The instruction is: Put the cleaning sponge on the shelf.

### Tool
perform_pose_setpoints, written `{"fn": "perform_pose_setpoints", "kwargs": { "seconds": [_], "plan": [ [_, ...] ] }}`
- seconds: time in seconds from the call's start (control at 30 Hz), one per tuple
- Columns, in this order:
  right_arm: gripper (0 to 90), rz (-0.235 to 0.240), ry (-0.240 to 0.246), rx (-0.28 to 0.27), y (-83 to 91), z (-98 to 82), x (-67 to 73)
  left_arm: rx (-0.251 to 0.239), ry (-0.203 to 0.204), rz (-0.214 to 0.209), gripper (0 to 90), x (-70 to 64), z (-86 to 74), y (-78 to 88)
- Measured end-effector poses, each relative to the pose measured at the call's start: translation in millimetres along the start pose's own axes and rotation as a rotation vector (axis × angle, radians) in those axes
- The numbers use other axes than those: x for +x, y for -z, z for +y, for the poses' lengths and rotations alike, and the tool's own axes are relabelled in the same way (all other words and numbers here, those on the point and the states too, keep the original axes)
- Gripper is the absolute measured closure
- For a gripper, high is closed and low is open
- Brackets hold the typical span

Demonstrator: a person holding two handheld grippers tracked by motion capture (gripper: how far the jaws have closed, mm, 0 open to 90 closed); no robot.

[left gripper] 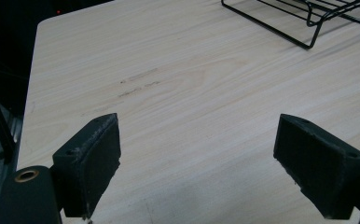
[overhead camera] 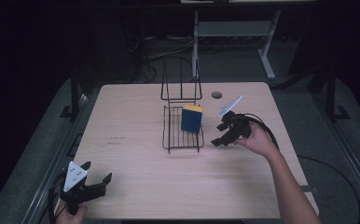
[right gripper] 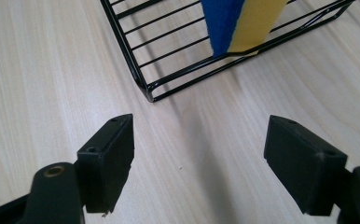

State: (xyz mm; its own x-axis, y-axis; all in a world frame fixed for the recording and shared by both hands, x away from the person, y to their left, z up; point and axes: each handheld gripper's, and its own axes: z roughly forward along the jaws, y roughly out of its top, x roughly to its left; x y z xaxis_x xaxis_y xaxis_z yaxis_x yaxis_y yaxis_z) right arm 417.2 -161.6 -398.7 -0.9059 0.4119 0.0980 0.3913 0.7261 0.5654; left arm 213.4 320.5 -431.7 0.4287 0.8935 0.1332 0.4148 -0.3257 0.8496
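1. The right gripper (overhead camera: 221, 138) is held just beside the right edge of the wire rack (overhead camera: 169, 135), its jaws spread wide with nothing between them but bare table (right gripper: 43, 70)
2. The blue and yellow sponge (overhead camera: 191, 118) is seen standing on edge in the rack, leaning at its right side, close ahead of the right gripper yet untouched
3. The left gripper (overhead camera: 96, 179) is kept at the table's near left corner, jaws wide apart and empty, well apart from rack and sponge
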Motion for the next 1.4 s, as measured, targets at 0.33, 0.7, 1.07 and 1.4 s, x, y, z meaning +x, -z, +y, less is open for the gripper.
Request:
{"fn": "perform_pose_setpoints", "kwargs": {
  "seconds": [0.33, 0.7, 1.07, 1.4],
  "plan": [
    [23.3, 0.009, 0.003, -0.018, 4.5, -3.9, 8.2, -0.002, 0.003, 0.001, 14.1, -0.5, 0.3, -0.2],
    [23.1, 0.0, 0.007, -0.003, 5.4, -18.1, 13.8, -0.001, 0.004, 0.001, 14.1, -0.9, 0.6, -0.6],
    [23.2, 0.015, -0.021, -0.004, 0.2, -33.7, 16.8, -0.001, 0.005, 0.0, 14.1, -1.3, 0.4, -1.1],
    [23.2, 0.009, -0.025, -0.012, 2.4, -40.1, 21.4, 0.0, 0.001, -0.001, 14.1, -1.4, 0.5, -1.1]
  ]
}}
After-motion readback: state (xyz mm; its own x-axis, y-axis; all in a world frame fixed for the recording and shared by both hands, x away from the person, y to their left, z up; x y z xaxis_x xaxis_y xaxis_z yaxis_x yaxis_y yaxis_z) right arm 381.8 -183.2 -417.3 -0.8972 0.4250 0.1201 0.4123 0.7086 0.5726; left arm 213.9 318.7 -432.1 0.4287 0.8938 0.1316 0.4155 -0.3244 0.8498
